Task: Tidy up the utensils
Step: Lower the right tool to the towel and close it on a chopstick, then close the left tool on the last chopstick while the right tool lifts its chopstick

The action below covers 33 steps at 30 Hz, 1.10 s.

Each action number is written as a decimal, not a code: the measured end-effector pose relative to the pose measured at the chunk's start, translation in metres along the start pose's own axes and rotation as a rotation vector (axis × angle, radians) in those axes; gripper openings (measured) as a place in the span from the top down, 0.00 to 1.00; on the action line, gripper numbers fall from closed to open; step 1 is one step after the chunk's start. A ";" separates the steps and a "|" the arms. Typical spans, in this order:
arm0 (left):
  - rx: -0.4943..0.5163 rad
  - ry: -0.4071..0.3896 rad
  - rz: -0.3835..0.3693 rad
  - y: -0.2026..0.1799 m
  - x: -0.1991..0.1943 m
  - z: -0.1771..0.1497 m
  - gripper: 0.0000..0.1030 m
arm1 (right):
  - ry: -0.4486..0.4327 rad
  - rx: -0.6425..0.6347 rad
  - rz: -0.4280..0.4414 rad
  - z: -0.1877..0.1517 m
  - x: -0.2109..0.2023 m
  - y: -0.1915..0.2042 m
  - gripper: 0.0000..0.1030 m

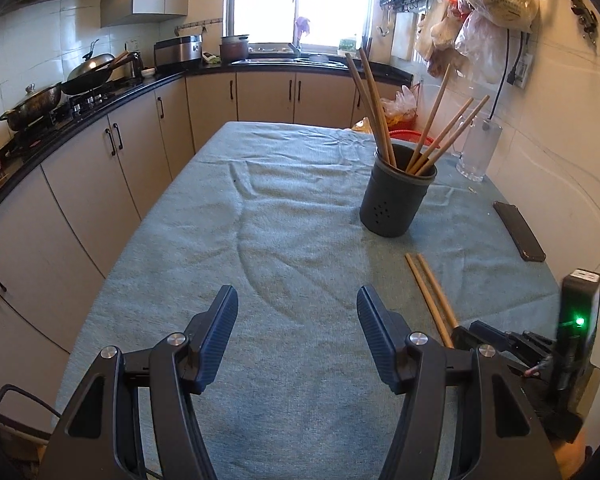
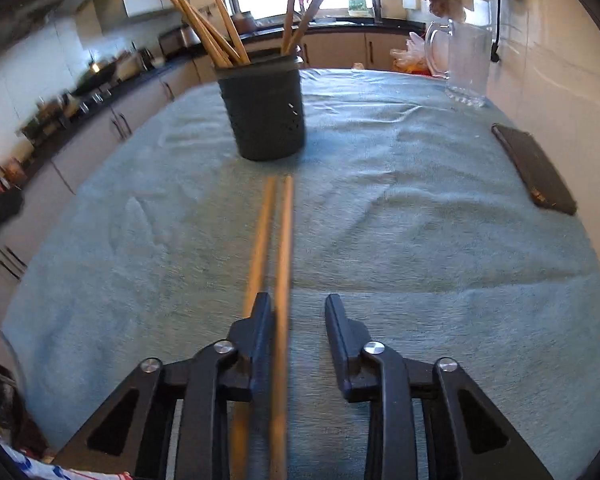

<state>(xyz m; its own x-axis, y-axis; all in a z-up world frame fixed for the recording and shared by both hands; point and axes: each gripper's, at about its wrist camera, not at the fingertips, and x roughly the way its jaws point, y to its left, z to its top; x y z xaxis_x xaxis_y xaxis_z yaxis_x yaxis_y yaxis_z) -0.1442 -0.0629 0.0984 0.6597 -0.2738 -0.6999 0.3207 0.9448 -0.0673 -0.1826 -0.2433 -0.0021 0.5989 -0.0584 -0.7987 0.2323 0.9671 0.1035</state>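
Observation:
A dark grey perforated utensil holder (image 1: pixel 396 204) (image 2: pixel 266 116) stands upright on the teal cloth, with several wooden chopsticks leaning in it. Two loose chopsticks (image 1: pixel 430 288) (image 2: pixel 286 232) lie side by side on the cloth, pointing at the holder. My right gripper (image 2: pixel 298 298) is low over their near ends. One stick lies between its fingers against the left finger (image 2: pixel 262 320), with a gap to the right finger. The other stick runs under the left finger. My left gripper (image 1: pixel 297 292) is open over bare cloth, left of the loose pair.
A black phone (image 1: pixel 520 232) (image 2: pixel 534 168) lies by the table's right edge, beside the tiled wall. A clear glass mug (image 1: pixel 478 148) (image 2: pixel 466 64) stands behind the holder. Kitchen cabinets and a counter with pots (image 1: pixel 40 104) run along the left.

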 end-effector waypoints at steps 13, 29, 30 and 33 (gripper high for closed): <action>-0.003 0.086 -0.039 -0.008 0.020 -0.010 0.41 | 0.049 0.047 0.062 -0.001 -0.005 0.001 0.90; 0.099 0.267 -0.195 -0.101 0.078 -0.012 0.41 | 0.019 0.213 -0.037 -0.010 -0.026 -0.080 0.90; 0.107 0.273 -0.194 -0.107 0.082 -0.012 0.41 | 0.019 0.220 -0.026 -0.011 -0.027 -0.083 0.90; 0.171 0.271 -0.166 -0.129 0.094 -0.013 0.41 | 0.019 0.227 -0.007 -0.011 -0.027 -0.085 0.90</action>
<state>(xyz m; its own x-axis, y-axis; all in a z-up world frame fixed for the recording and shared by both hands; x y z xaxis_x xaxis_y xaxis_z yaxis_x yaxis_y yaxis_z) -0.1326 -0.2076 0.0320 0.3922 -0.3416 -0.8541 0.5326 0.8413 -0.0919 -0.2270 -0.3214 0.0044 0.5828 -0.0578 -0.8106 0.4041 0.8860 0.2274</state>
